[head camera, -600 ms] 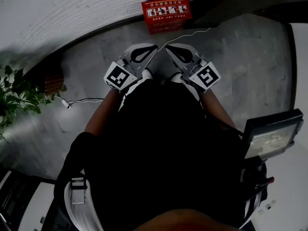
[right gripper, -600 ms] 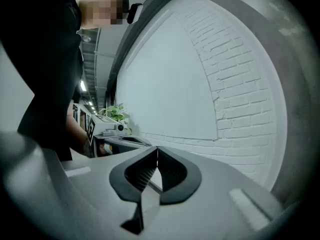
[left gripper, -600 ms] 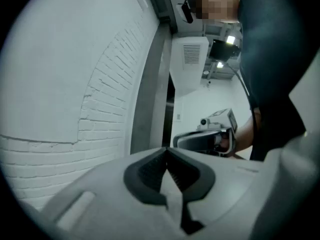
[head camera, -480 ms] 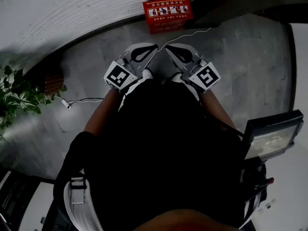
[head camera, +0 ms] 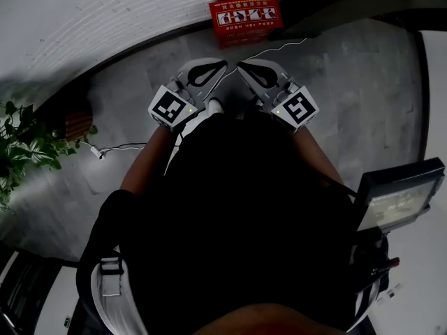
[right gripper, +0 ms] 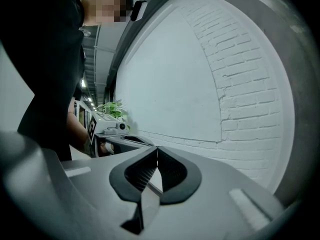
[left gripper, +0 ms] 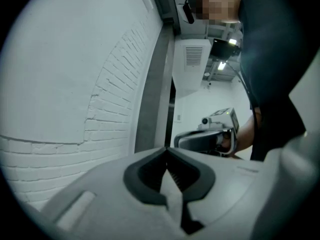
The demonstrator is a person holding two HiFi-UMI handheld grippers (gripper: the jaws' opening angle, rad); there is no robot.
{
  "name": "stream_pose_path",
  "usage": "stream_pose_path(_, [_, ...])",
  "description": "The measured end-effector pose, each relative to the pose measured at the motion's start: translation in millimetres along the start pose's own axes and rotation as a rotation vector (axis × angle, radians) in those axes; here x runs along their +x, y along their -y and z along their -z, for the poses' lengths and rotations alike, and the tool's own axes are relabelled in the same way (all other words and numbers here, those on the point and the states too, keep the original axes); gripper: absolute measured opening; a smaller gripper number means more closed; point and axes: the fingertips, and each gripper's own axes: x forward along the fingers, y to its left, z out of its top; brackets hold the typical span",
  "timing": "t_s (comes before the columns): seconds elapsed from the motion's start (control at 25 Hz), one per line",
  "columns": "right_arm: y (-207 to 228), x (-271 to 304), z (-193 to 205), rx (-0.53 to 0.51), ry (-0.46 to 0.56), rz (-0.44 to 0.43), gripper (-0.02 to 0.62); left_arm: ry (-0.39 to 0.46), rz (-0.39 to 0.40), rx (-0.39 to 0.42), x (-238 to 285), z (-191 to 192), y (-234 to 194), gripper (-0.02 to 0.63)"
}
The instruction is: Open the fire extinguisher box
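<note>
The red fire extinguisher box (head camera: 246, 18) stands on the grey floor against the white brick wall, lid closed, at the top of the head view. Both grippers are held side by side in front of the person's body, a short way before the box, tips turned toward each other. My left gripper (head camera: 222, 66) is shut with nothing between its jaws, as the left gripper view (left gripper: 166, 150) shows. My right gripper (head camera: 241, 67) is shut and empty too, its tip (right gripper: 157, 149) meeting in a point. Neither touches the box.
A thin white cable (head camera: 279, 47) runs across the floor just before the box. A potted plant (head camera: 24, 149) stands at the left, with a white plug and lead (head camera: 101, 152) nearby. A dark cart with a screen (head camera: 394, 201) sits at the right.
Both grippers have moved a little forward toward the box and closer together; the box sits slightly further right in the view. Jaws stay shut.
</note>
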Motion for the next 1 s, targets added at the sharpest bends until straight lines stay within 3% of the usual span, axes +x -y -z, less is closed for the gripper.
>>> stream_pose_path(0.2, [21.7, 8.8, -4.9, -0.006, -0.001, 0.002, 0.009, 0.018, -0.013, 0.008, 10.2, -2.4, -18.8, 0.002])
stream_pose_path(0.44, [61.4, -2.4, -5.3, -0.002, 0.01, -0.055, 0.009, 0.027, -0.071, 0.024, 50.9, -4.6, -33.3, 0.002])
stream_pose_path(1.0, [221.7, -72.5, -12.2, 0.007, 0.028, -0.178, 0.009, -0.023, -0.209, 0.045, 220.8, -22.7, -46.5, 0.002])
